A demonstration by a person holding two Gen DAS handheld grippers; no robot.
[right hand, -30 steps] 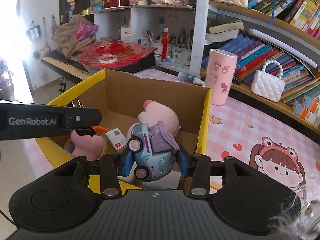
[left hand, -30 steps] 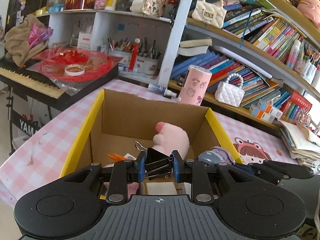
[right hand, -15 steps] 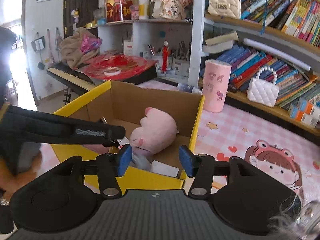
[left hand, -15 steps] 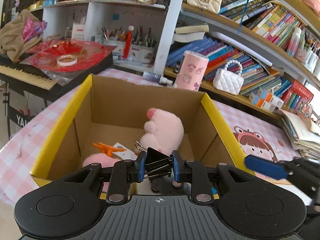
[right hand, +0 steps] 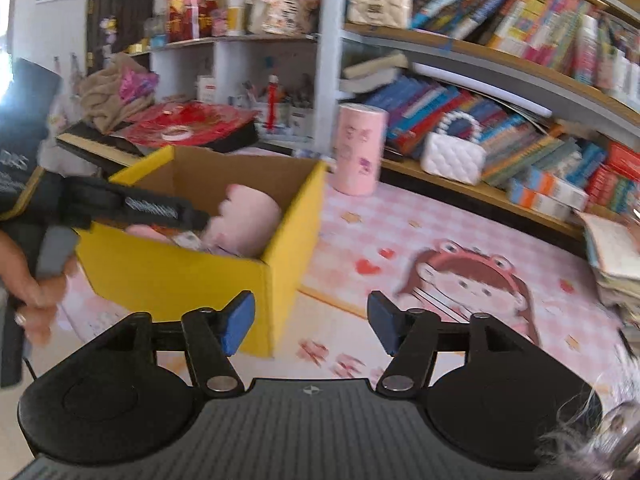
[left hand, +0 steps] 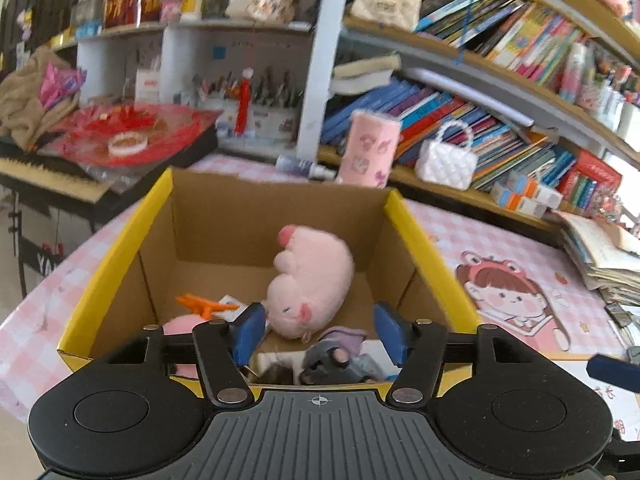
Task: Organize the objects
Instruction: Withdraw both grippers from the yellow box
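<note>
A cardboard box with yellow edges (left hand: 120,240) stands on the pink checked table. Inside lie a pink plush (left hand: 308,280), an orange toy (left hand: 200,304) and a blue-and-purple toy truck (left hand: 336,360). My left gripper (left hand: 319,332) hovers over the box's near edge; its jaws are opening and nothing is between them. The binder clip is out of sight. My right gripper (right hand: 312,322) is to the right of the box (right hand: 180,280), over the table mat, jaws opening and empty. In the right wrist view the left gripper (right hand: 160,210) reaches over the box, held by a person's hand (right hand: 40,280).
A pink cylinder (right hand: 360,148) and a white quilted purse (right hand: 452,156) stand behind the box by the crowded bookshelves. A stack of open books (left hand: 600,256) lies at the table's right. A keyboard with red paper (left hand: 128,136) is at the left.
The left jaws have opened and the binder clip is gone from between them. The right gripper let the toy truck go into the box, then drew back and to the right.
</note>
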